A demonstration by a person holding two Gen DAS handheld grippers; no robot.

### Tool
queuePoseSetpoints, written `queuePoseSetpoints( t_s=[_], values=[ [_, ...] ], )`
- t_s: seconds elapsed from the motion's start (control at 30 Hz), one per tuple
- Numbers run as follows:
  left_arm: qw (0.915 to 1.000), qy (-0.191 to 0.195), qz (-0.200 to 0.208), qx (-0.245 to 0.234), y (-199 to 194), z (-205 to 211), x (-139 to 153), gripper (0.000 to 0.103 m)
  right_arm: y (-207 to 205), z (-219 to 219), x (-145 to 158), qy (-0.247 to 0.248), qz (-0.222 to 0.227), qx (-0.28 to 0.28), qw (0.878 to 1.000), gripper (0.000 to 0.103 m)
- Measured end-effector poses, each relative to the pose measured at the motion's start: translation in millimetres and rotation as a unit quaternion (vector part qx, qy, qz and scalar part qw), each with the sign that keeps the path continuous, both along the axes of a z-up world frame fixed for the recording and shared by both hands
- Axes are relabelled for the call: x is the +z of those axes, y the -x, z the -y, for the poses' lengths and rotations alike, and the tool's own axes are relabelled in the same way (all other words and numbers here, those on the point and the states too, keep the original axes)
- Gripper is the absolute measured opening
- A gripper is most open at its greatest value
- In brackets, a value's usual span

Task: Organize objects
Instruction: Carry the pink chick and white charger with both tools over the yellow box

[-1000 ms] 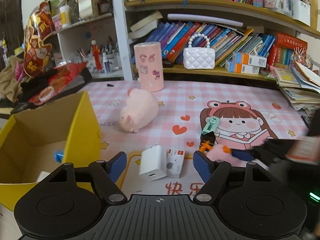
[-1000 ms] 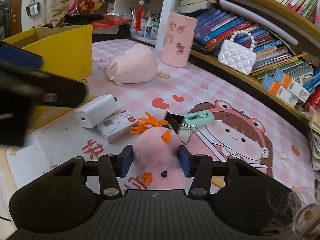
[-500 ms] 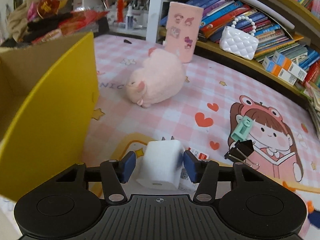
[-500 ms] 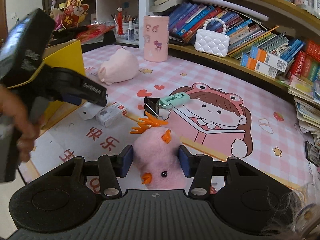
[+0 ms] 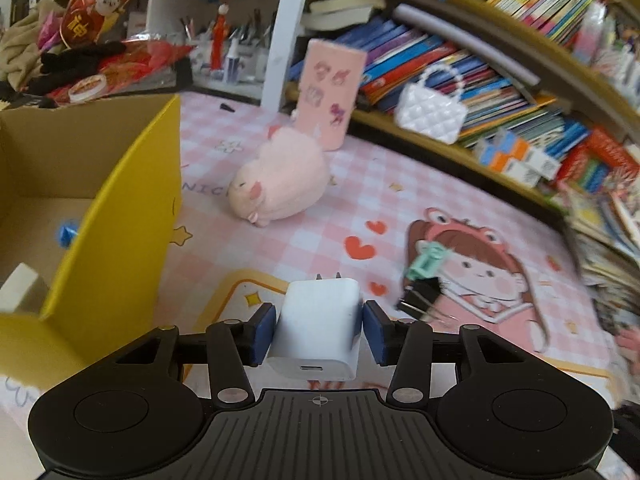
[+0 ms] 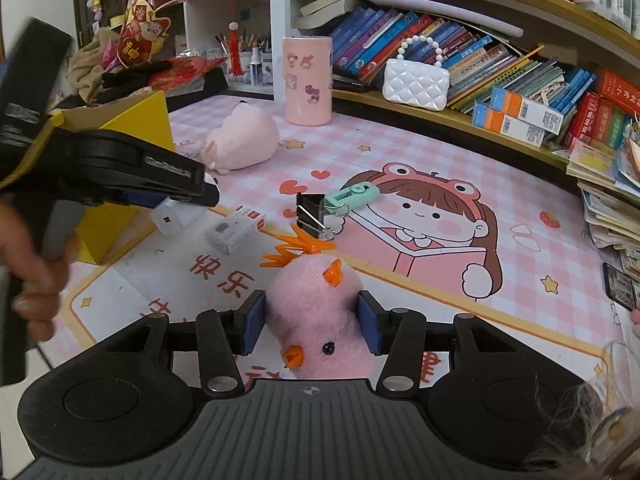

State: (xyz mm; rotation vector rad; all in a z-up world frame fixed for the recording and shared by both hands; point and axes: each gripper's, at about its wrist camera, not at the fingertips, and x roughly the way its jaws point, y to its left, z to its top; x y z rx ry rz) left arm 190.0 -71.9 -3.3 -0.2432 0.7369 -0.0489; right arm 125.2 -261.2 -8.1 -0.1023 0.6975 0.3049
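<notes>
My left gripper (image 5: 319, 330) is shut on a white charger plug (image 5: 318, 330) and holds it above the mat, right of the yellow box (image 5: 120, 216). The charger also shows in the right wrist view (image 6: 170, 216), under the left gripper (image 6: 188, 196). My right gripper (image 6: 312, 326) is shut on a pink plush chick (image 6: 320, 312) with orange crest and beak, held above the mat. A small white carton (image 6: 236, 230), a black binder clip (image 6: 312, 216) and a mint-green clip (image 6: 352, 194) lie on the pink mat. A pink plush pig (image 5: 280, 182) lies farther back.
A tall pink cup (image 6: 307, 80) stands at the back of the mat. A white quilted purse (image 6: 416, 82) and rows of books fill the shelf behind. The yellow box holds a blue piece (image 5: 66, 234) and a white block (image 5: 20, 288). Stacked papers (image 6: 608, 200) lie at the right.
My left gripper closed on the white charger and lifted it off the mat toward the yellow box. My right gripper, still holding the pink chick, rose and pulled back.
</notes>
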Motion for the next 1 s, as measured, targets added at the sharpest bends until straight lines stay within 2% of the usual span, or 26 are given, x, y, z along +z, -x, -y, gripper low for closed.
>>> queuePoseSetpoints(
  t_s=[0.2, 0.43, 0.7, 1.0],
  values=[
    [0.9996, 0.024, 0.003, -0.012, 44.7, -14.9, 11.7, 0.046, 14.1, -16.7, 2.6, -0.004, -0.008, -0.006, 1.0, 0.046],
    [0.9995, 0.028, -0.007, -0.013, 92.2, -39.5, 12.0, 0.046, 35.9, -43.8, 4.5, -0.002, -0.017, 0.008, 1.0, 0.046],
    [0.9991, 0.038, -0.009, 0.013, 121.3, -77.2, 8.5, 0.046, 57.2, -81.0, 7.0, 0.005, -0.018, 0.031, 0.999, 0.046],
    [0.9989, 0.043, -0.012, 0.01, 161.3, -111.3, 6.8, 0.046, 91.4, -124.4, 9.4, 0.015, -0.019, 0.048, 0.999, 0.046]
  ],
)
